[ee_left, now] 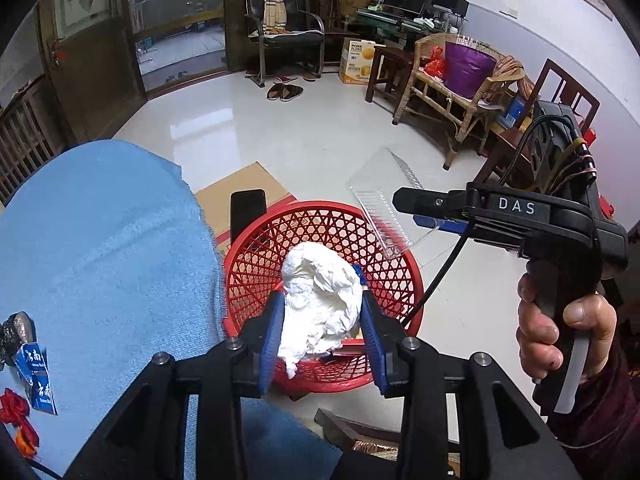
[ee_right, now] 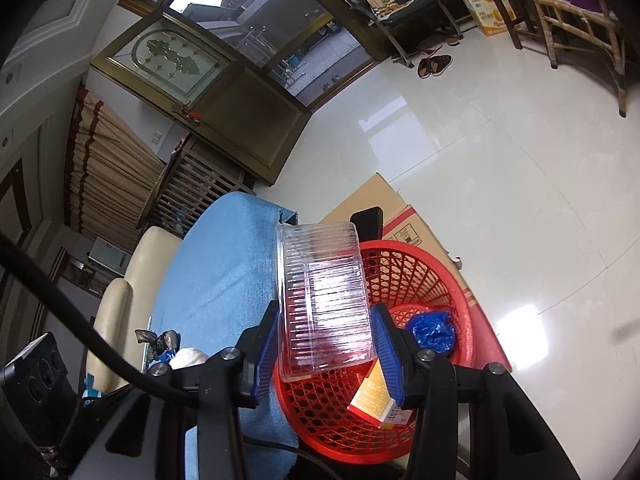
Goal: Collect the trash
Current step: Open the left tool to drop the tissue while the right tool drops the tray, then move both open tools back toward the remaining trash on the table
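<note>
My left gripper [ee_left: 320, 304] is shut on a crumpled white paper wad [ee_left: 320, 300], held just above the red lattice basket [ee_left: 248, 248]. To the right, a hand [ee_left: 568, 332] holds my right gripper [ee_left: 416, 212]. In the right wrist view the right gripper [ee_right: 326, 312] is shut on a clear ribbed plastic tray [ee_right: 324, 300], its blue pads against the tray's two sides. The tray sticks up over the near rim of the basket [ee_right: 460, 292]. Inside the basket lie a crumpled blue wrapper [ee_right: 432, 332] and an orange-yellow carton [ee_right: 376, 396].
A blue cloth [ee_left: 100, 260] covers the table on the left, with blue packets [ee_left: 38, 380], a dark foil wrapper [ee_left: 16, 332] and a red ribbon [ee_left: 14, 404] on it. The basket stands on a cardboard box [ee_left: 240, 188] beside a black phone [ee_left: 248, 208]. Chairs line the far wall.
</note>
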